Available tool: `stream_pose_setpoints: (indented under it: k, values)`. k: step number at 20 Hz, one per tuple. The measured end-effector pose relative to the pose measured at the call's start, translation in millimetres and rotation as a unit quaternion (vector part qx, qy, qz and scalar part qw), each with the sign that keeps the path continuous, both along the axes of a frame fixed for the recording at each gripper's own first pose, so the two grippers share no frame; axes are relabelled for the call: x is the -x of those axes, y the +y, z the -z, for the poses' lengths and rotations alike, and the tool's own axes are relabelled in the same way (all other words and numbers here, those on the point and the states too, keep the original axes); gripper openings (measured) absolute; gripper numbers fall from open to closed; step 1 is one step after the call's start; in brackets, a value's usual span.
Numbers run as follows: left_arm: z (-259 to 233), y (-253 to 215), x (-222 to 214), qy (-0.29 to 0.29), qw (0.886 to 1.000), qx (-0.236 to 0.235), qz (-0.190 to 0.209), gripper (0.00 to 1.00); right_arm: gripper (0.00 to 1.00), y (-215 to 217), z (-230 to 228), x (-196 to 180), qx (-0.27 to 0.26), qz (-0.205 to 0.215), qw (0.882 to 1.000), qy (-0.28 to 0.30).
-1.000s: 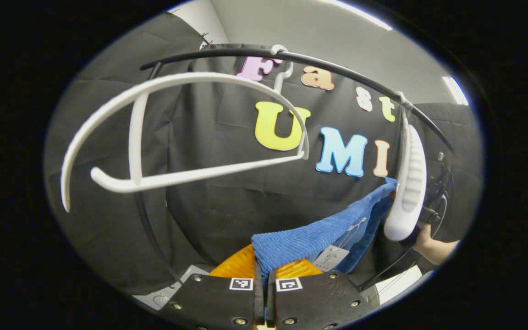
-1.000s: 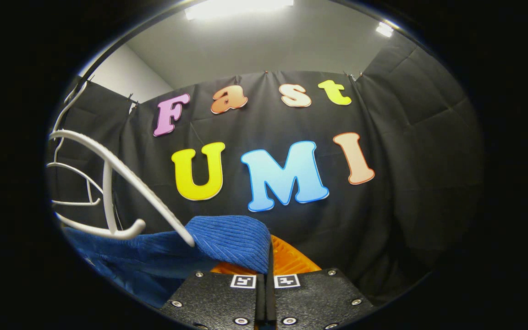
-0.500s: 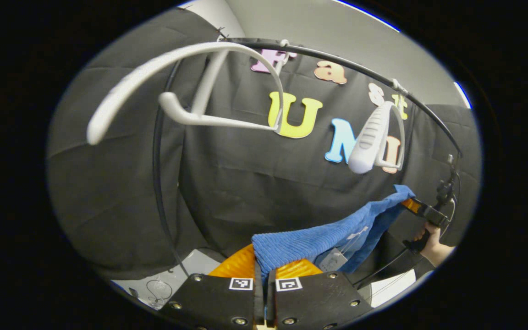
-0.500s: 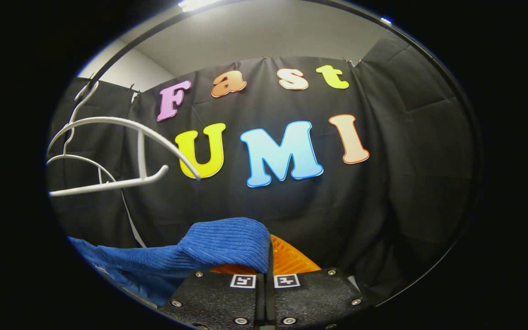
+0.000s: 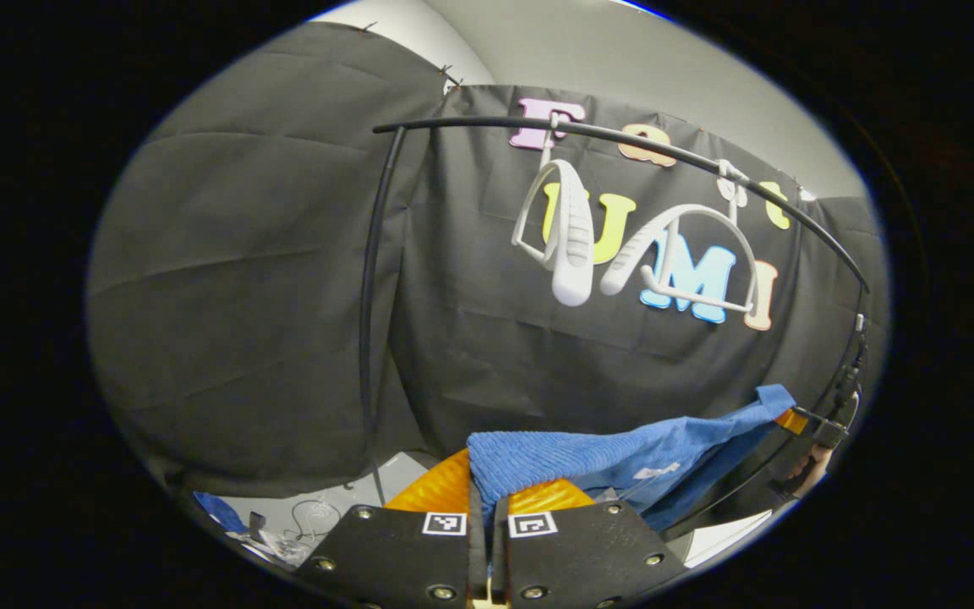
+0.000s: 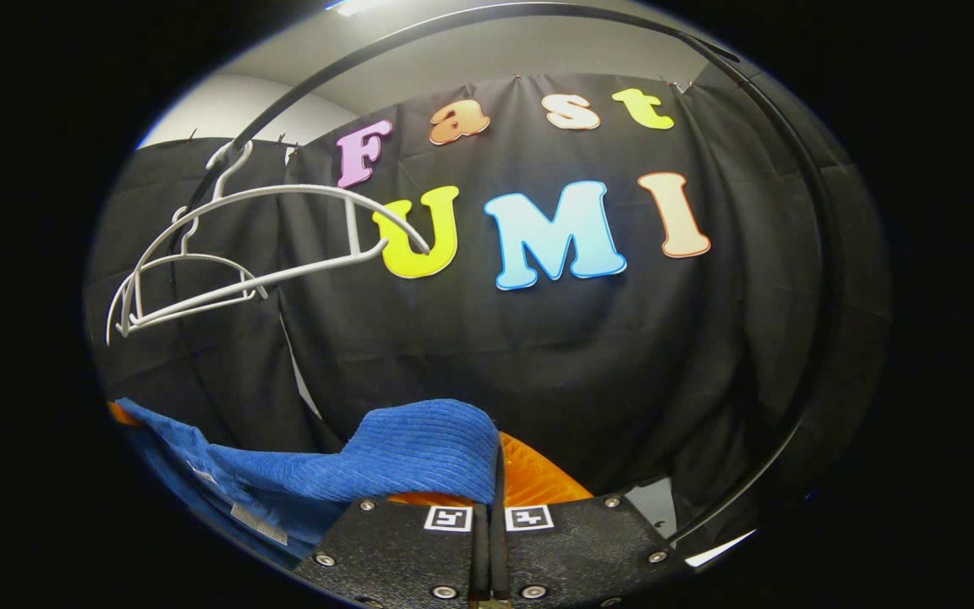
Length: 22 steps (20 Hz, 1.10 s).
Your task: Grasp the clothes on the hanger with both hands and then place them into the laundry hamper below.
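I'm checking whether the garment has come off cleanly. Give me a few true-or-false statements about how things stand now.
1. The blue garment is stretched between both hand-held grippers. True.
2. The garment hangs on a white hanger. False: both hangers on the black rail are bare.
3. The left hand-held gripper is open. False: it is shut on the garment.
4. The right hand-held gripper pinches the garment's edge. True.
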State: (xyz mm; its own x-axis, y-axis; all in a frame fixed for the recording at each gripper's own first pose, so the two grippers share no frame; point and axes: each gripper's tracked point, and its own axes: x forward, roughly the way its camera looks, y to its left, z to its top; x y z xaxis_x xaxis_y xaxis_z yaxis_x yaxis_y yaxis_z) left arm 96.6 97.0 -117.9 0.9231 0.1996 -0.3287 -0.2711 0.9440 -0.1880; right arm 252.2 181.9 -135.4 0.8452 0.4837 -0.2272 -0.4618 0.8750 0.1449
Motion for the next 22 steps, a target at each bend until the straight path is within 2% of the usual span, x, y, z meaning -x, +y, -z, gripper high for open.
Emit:
stream_pose_setpoints:
  k: [3,6,9,12,15,18,19,22]
  values:
    - [-6.1,-8.3,21.6,-0.001,1.000,-0.009,-0.011,0.03,0.00,-12.1,4.9,18.0,0.006,-0.007,1.000,0.009]
    - [-16.1,-17.2,23.8,-0.002,0.999,-0.034,0.008,0.03,0.00,-24.1,6.6,40.5,0.004,0.009,1.000,0.022]
    - [-28.8,-25.0,20.4,-0.009,0.997,-0.061,0.053,0.02,0.00,-37.5,5.6,66.1,0.018,0.043,0.999,0.027]
    - [-40.6,-39.1,26.3,-0.028,0.992,-0.054,0.110,0.05,0.00,-47.4,-0.6,100.0,0.032,0.085,0.995,0.029]
    - [-38.0,-59.1,31.9,-0.037,0.982,-0.046,0.180,0.05,0.00,-58.2,-17.4,136.9,0.041,0.124,0.991,0.014]
    - [-22.9,-75.9,36.3,-0.036,0.972,-0.038,0.229,0.02,0.00,-54.7,-27.1,164.6,0.050,0.142,0.989,0.011]
    - [-16.4,-85.0,37.9,-0.034,0.969,-0.036,0.242,0.05,0.00,-52.2,-28.9,174.7,0.058,0.144,0.988,0.010]
    - [-8.7,-107.0,54.1,-0.031,0.962,-0.024,0.270,0.02,0.00,-49.6,-35.3,205.6,0.066,0.141,0.988,0.008]
